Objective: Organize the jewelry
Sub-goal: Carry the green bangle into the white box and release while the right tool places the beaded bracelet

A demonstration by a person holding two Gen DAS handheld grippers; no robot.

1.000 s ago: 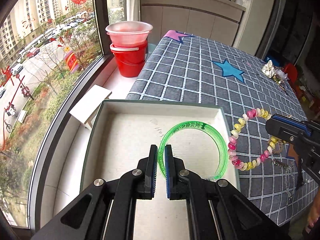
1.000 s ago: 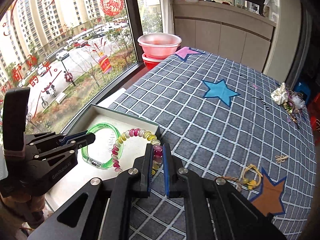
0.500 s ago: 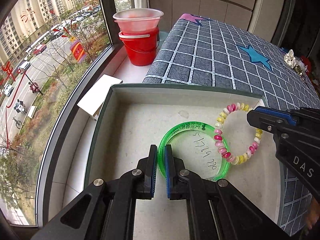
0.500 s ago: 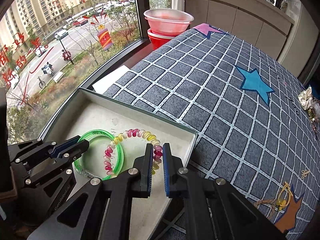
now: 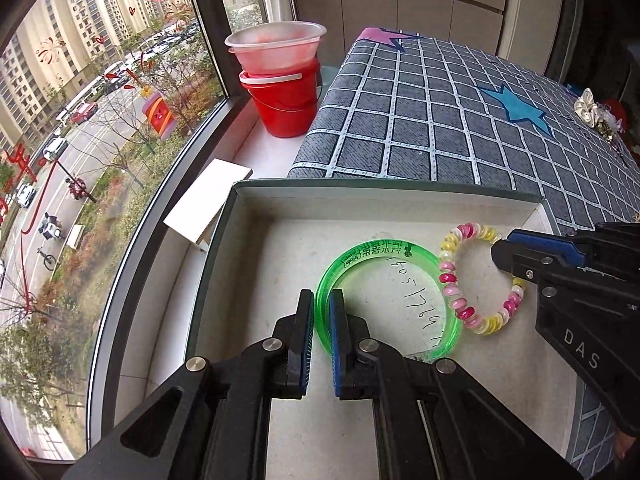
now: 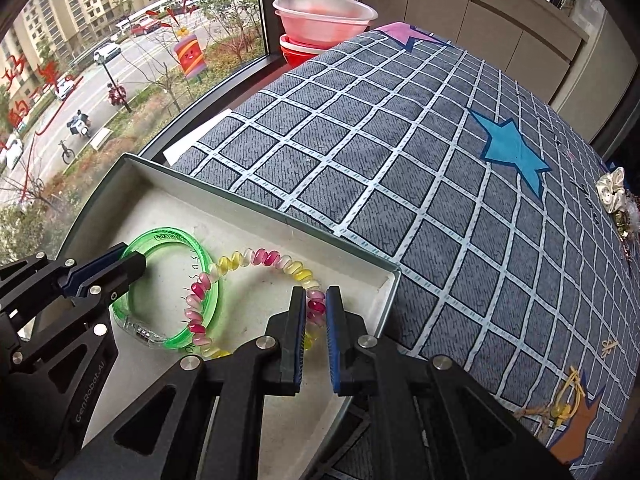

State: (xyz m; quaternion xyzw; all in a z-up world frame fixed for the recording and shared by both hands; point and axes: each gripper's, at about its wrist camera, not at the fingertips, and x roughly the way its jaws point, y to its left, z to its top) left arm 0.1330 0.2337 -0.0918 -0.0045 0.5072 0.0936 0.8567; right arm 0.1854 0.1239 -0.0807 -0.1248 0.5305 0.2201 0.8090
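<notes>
A clear green bangle (image 5: pixel 408 258) lies low in the white box (image 5: pixel 256 216), and my left gripper (image 5: pixel 322 312) is shut on its near rim. In the right wrist view the bangle (image 6: pixel 168 240) sits at the left, held by the left gripper (image 6: pixel 134 266). A pink, yellow and white coil bracelet (image 5: pixel 454 292) rests inside the box, overlapping the bangle's right edge. My right gripper (image 6: pixel 316 306) is shut on the coil bracelet (image 6: pixel 260 258) at its right side. In the left wrist view the right gripper (image 5: pixel 504 258) enters from the right.
The box (image 6: pixel 344 246) sits at the near left corner of a grey checked tablecloth with stars (image 6: pixel 420 140). A red bucket with a pink basin (image 5: pixel 286 84) stands on the window sill. A yellow cord piece (image 6: pixel 568 400) and a white scrunchie (image 6: pixel 612 190) lie on the cloth.
Both grippers have come down into the box with their pieces. The coil bracelet moved from over the cloth into the box, beside and overlapping the green bangle.
</notes>
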